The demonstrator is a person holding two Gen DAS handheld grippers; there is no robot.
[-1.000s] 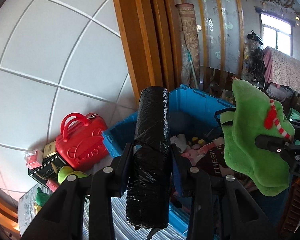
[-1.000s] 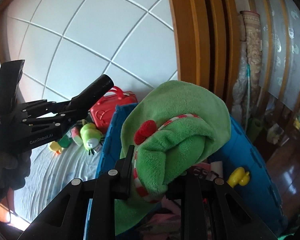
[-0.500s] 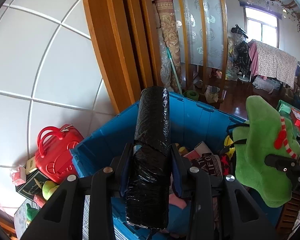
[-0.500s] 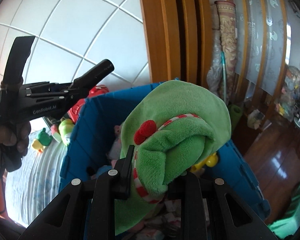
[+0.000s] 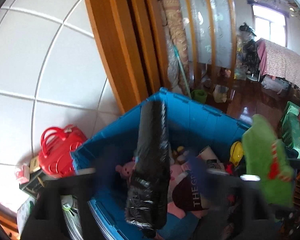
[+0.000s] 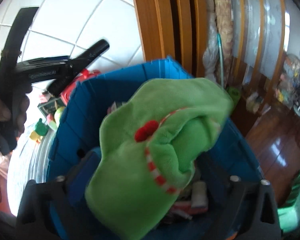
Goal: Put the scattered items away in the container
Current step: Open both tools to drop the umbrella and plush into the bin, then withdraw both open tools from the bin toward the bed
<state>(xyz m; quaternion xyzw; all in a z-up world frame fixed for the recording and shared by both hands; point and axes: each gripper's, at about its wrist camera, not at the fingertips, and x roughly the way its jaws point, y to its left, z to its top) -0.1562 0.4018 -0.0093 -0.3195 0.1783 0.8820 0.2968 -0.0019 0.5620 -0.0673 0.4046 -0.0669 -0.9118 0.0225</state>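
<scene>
You had both tools over the big blue bin [image 5: 200, 120], which sat by the white tiled wall [image 5: 40, 60] with its open top facing up at you. It was already full of toys and clothes.

Your left gripper [image 5: 150, 182] had just been opening its jaws, and they stood wide apart. The black wrapped roll [image 5: 150, 170] was between them, but the pads no longer pressed on it. Its long side ran from 6 o'clock up to 12 o'clock, leaning a little, right above the bin.

Your right gripper [image 6: 148, 178] had just been opening its jaws too, and they stood wide apart. The green plush toy [image 6: 150, 150] sat loose between them, over the middle of the bin. Its long side ran from 7 o'clock to 1 o'clock.

I think both things were free to drop straight down into the bin.

More things waited on the desk at 9 o'clock from the bin: a red toy case [image 5: 58, 152] and some small green and yellow toys [image 6: 40, 130]. Your left hand was nearer to them.
</scene>
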